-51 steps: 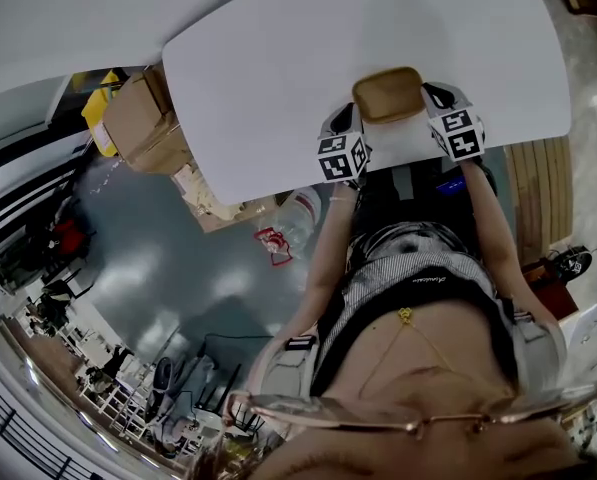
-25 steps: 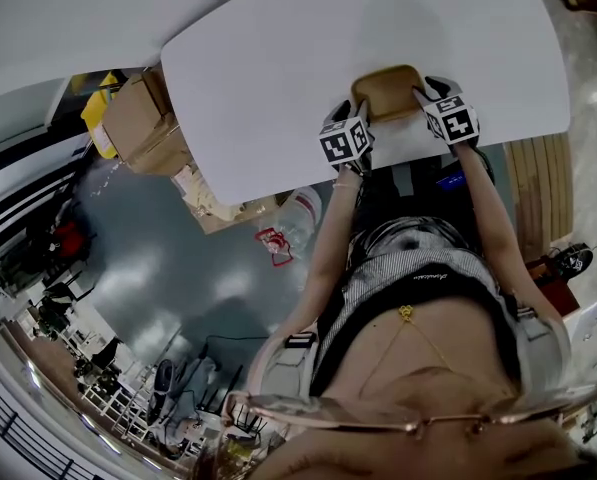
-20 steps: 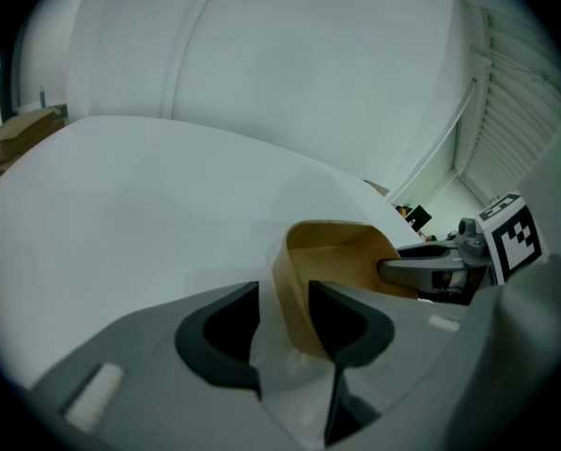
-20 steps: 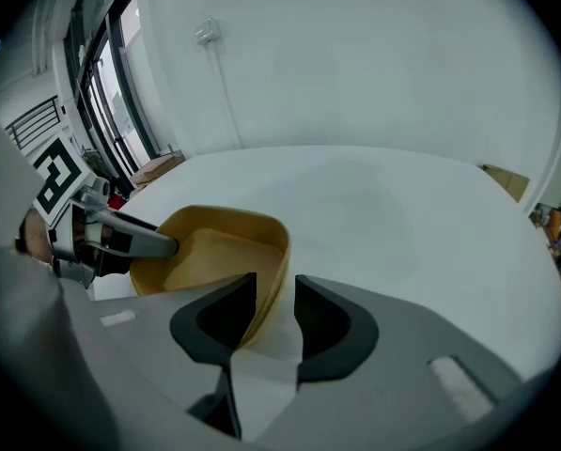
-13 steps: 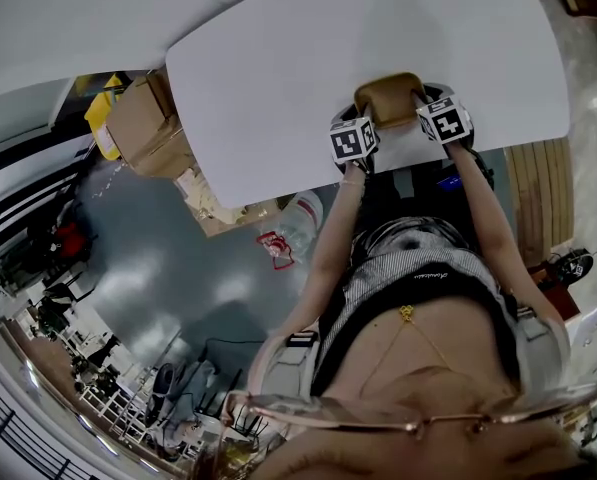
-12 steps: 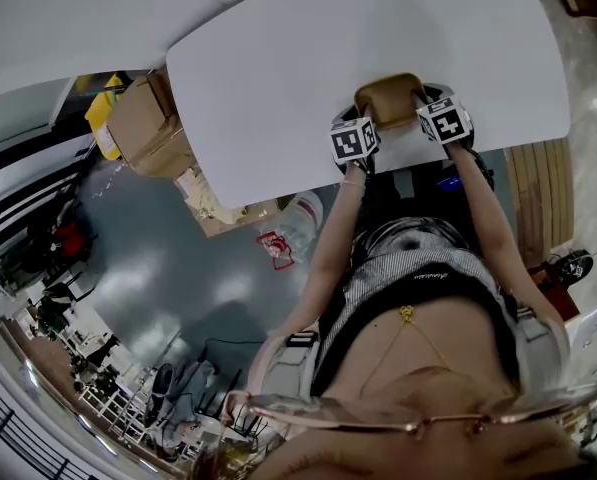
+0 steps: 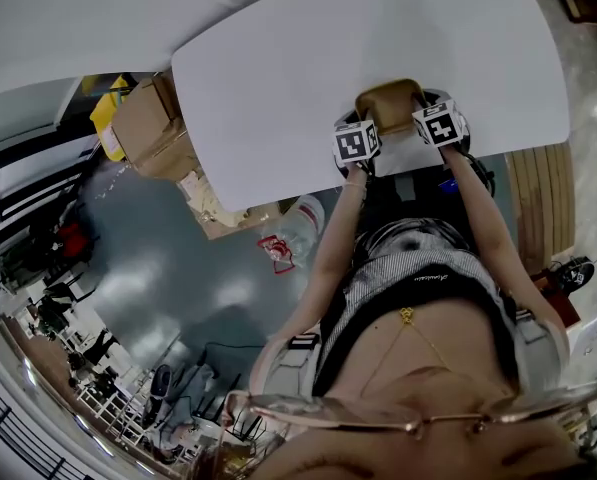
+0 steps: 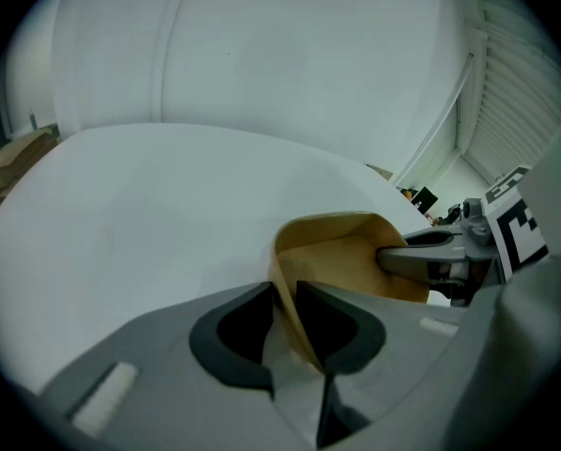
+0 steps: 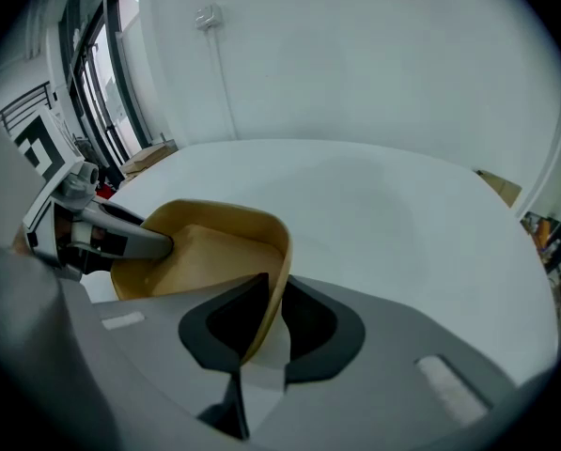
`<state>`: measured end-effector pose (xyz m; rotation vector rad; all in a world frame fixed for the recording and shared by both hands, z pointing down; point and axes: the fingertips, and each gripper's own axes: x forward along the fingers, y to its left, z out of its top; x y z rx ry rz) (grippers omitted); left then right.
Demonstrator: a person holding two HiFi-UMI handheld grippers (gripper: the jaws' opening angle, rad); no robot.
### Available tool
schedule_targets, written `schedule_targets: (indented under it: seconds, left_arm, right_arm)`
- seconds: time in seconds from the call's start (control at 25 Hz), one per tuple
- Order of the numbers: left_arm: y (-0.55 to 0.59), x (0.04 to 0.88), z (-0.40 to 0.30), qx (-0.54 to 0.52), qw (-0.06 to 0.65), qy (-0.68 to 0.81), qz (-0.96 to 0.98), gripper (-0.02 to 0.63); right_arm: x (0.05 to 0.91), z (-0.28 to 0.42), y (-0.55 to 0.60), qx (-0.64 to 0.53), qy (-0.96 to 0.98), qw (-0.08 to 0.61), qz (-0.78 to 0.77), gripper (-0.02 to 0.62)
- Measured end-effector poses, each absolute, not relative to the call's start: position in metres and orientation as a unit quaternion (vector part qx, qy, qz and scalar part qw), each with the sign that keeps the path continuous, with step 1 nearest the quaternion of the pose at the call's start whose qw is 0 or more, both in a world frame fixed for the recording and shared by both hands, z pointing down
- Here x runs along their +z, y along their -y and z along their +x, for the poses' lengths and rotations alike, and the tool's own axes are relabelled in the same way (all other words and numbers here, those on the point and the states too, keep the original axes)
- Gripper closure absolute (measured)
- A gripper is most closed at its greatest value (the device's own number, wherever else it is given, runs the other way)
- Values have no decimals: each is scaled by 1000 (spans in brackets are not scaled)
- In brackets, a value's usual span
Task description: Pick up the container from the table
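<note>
Head view, left gripper [image 7: 364, 116] clamps container [image 7: 390, 99], right gripper [image 7: 424, 101] closing on it

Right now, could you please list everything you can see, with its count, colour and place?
Table: one, white, fills the upper part of the head view.
Container: one, tan, empty, on the table near its near edge.
Cardboard boxes: at least two, brown, on the floor left of the table.
Yellow object: one, beside the boxes; too small to identify.
Left tongs: one, grey, shut on the container's left wall.
Right tongs: one, grey, jaws have just been closing, now pinching the container's right wall.
</note>
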<state>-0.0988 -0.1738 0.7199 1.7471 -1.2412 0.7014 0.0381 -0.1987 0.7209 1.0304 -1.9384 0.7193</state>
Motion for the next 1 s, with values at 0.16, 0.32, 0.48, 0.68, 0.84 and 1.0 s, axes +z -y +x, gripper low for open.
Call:
schedule_targets:
  seconds: [0.16, 0.32, 0.48, 0.68, 0.84, 1.0]
  left_arm:
    - [173, 721, -98, 289, 417, 501, 701, 519]
    - [174, 717, -100, 289, 400, 516, 700, 519]
    - [175, 721, -98, 280, 404, 516, 702, 520]
    - [174, 720, -99, 268, 409, 518, 702, 523]
    - [174, 722, -99, 265, 402, 528, 700, 526]
    - [174, 721, -99, 267, 401, 529, 699, 526]
  right_arm:
    - [722, 37, 199, 253, 772, 412, 413, 518]
    - [722, 37, 200, 248, 773, 413, 412, 517]
    - [722, 37, 200, 259, 774, 401, 416, 520]
    - [723, 38, 199, 275, 773, 383, 425, 525]
    - [724, 36, 200, 271, 776, 384, 422, 523]
    - [723, 37, 200, 278, 772, 384, 423, 525]
